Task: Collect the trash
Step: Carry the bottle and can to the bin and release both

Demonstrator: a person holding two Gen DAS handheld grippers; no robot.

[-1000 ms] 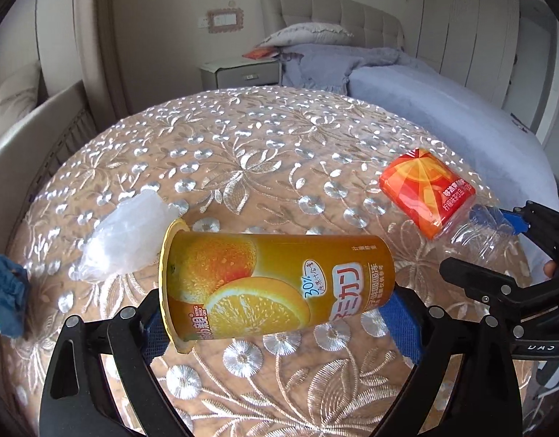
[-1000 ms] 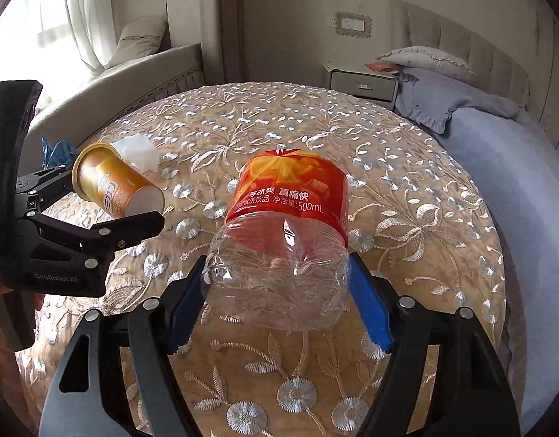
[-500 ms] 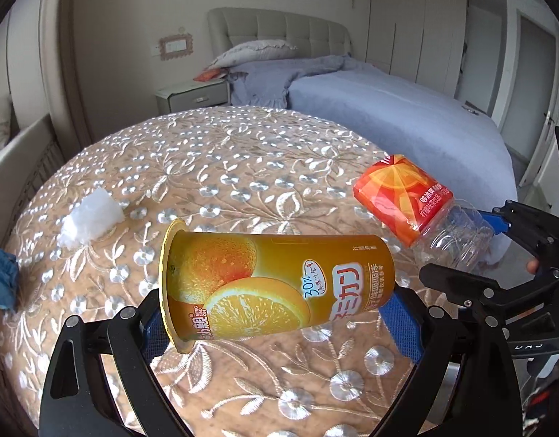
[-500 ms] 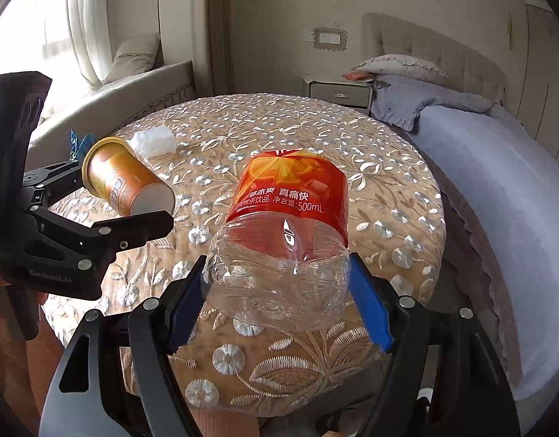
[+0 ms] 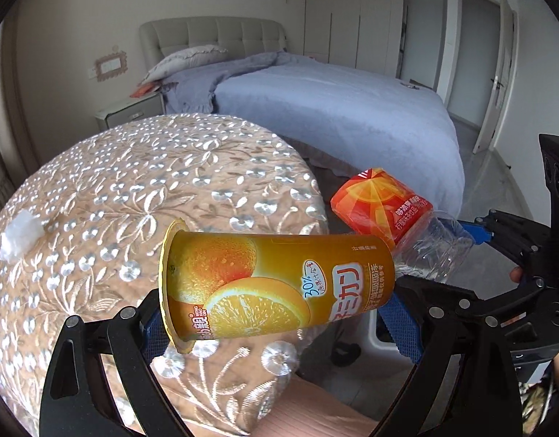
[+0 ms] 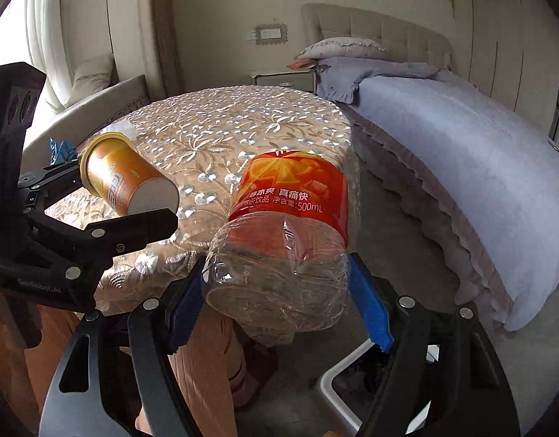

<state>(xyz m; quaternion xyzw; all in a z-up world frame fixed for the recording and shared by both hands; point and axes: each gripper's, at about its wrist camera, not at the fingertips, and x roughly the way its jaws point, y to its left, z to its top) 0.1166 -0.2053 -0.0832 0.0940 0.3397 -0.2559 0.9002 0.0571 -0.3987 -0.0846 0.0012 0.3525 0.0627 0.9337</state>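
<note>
My left gripper (image 5: 279,322) is shut on an orange juice cup (image 5: 275,284), held sideways above the near edge of the round table (image 5: 141,189). The cup also shows in the right wrist view (image 6: 128,184). My right gripper (image 6: 277,300) is shut on a crushed clear plastic bottle (image 6: 283,233) with an orange-red label, held off the table's edge over the floor. The bottle also shows in the left wrist view (image 5: 385,213). A white crumpled wad (image 5: 20,231) lies on the table at the far left.
A white bin (image 6: 346,382) stands on the floor below the right gripper. A bed (image 5: 334,109) with lilac covers lies to the right, a nightstand (image 5: 132,111) behind the table. A blue scrap (image 6: 60,147) lies on the sofa side.
Both grippers have pulled back from over the table toward its near edge and lifted, carrying cup and bottle. The floor and white bin have come into view.
</note>
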